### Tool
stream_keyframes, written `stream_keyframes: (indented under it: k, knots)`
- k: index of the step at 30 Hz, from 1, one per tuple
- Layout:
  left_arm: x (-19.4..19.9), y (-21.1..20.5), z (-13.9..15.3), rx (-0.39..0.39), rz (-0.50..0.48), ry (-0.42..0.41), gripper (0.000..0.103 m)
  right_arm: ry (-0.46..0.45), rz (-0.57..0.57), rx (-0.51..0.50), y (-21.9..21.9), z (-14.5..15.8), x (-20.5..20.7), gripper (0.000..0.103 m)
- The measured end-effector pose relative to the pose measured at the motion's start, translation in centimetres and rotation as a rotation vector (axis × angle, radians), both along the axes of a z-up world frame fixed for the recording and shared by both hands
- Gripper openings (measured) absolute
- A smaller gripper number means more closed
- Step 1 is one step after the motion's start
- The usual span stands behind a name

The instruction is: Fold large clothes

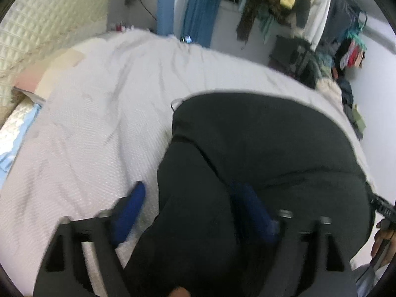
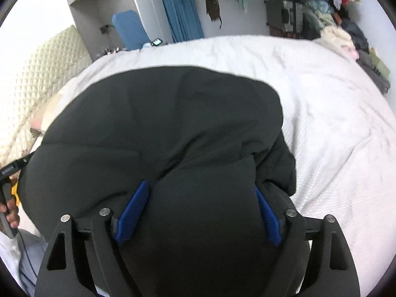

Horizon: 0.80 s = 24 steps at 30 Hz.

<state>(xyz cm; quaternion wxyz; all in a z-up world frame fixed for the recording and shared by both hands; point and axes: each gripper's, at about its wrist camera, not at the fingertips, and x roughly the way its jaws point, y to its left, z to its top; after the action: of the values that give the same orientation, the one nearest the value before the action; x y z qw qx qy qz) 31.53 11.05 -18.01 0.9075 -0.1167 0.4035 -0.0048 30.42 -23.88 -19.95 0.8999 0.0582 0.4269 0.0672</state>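
A large black garment lies bunched on the white bedspread; it also fills the right wrist view. My left gripper stands wide open with blue fingers, and a fold of the garment lies between them. My right gripper is also wide apart, its blue fingers on either side of a thick bundle of the garment. Whether either grips the cloth I cannot tell for sure. The other gripper's handle and hand show at the right edge of the left wrist view and at the left edge of the right wrist view.
A cream quilted headboard stands at the left. A blue curtain and a clothes rack full of hanging clothes are behind the bed. A pile of clothes lies at the far right corner.
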Motion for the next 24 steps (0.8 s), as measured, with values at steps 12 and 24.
stream_keyframes:
  k: [12,24]
  knots:
    - [-7.9,-3.6,12.0,0.028,-0.017,-0.236,0.103,-0.244,-0.080,0.029,-0.5,9.8,-5.3,0.103]
    - [-18.4,-9.1,22.2,0.089,-0.067,-0.375,0.103,-0.547,-0.002,0.051,3.6,21.8,-14.6,0.103]
